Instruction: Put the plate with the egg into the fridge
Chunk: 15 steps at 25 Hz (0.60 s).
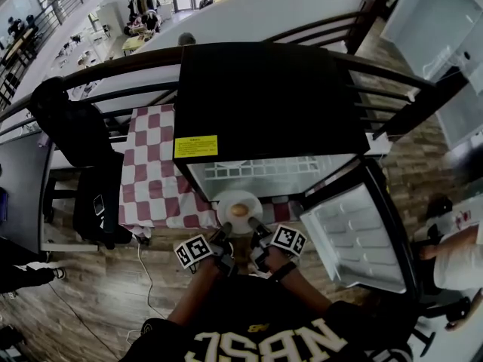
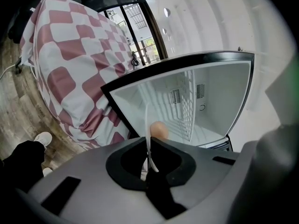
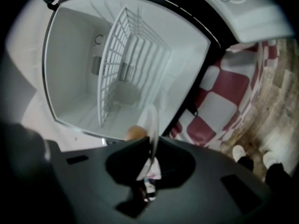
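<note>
A white plate with a tan egg on it hangs level just before the open fridge. My left gripper is shut on the plate's near left rim and my right gripper is shut on its near right rim. In the left gripper view the plate's edge runs up from the jaws, with the egg right of it. The right gripper view has the plate rim rising between the jaws and the egg just left of it. Behind lies the white fridge interior with a wire shelf.
The fridge door stands swung open at the right. A table under a red-and-white checked cloth stands left of the fridge, with a dark chair beside it. A railing runs behind. Another person sits at the far right.
</note>
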Each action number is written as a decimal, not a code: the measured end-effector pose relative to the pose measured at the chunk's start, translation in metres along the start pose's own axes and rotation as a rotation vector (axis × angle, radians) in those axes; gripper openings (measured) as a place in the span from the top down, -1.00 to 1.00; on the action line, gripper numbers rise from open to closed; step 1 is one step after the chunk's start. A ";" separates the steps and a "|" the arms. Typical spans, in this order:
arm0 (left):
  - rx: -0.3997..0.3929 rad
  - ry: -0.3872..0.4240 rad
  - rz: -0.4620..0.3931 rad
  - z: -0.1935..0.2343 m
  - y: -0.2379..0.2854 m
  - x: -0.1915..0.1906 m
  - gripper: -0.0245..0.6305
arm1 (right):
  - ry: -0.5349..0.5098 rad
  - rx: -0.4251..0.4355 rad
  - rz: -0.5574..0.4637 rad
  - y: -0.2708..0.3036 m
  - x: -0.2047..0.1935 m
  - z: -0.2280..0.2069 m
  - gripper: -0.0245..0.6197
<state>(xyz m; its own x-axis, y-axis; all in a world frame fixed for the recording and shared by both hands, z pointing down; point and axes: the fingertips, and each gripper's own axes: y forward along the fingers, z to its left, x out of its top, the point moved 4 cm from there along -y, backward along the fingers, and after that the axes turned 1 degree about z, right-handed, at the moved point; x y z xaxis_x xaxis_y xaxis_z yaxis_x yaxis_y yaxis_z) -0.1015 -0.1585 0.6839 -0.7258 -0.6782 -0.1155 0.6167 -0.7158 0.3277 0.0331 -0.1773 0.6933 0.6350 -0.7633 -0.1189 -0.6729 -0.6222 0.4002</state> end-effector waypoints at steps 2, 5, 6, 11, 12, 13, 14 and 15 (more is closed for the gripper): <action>0.005 -0.002 0.001 0.001 0.002 0.002 0.82 | -0.001 -0.005 0.001 0.003 0.001 -0.001 0.80; 0.009 -0.001 -0.003 0.003 0.006 0.006 0.82 | 0.002 -0.010 0.001 0.009 0.004 -0.004 0.80; 0.011 0.000 -0.005 0.003 0.008 0.007 0.82 | 0.002 -0.011 0.001 0.011 0.005 -0.005 0.80; 0.025 -0.001 -0.017 0.007 0.015 0.012 0.82 | 0.008 -0.008 -0.003 0.021 0.011 -0.010 0.80; 0.027 -0.001 -0.020 0.008 0.017 0.013 0.82 | 0.011 -0.007 -0.006 0.023 0.013 -0.011 0.80; 0.029 0.001 -0.023 0.009 0.019 0.014 0.82 | 0.014 -0.007 -0.010 0.025 0.014 -0.012 0.80; 0.031 0.001 -0.025 0.010 0.020 0.016 0.82 | 0.017 -0.009 -0.014 0.027 0.016 -0.013 0.80; 0.031 0.001 -0.027 0.011 0.022 0.017 0.82 | 0.020 -0.011 -0.019 0.029 0.017 -0.014 0.80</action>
<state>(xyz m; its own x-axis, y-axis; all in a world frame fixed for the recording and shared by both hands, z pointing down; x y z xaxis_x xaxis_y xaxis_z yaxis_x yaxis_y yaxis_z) -0.1033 -0.1838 0.6995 -0.7417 -0.6589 -0.1253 0.5872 -0.7282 0.3536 0.0298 -0.2063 0.7159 0.6553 -0.7475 -0.1090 -0.6561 -0.6347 0.4081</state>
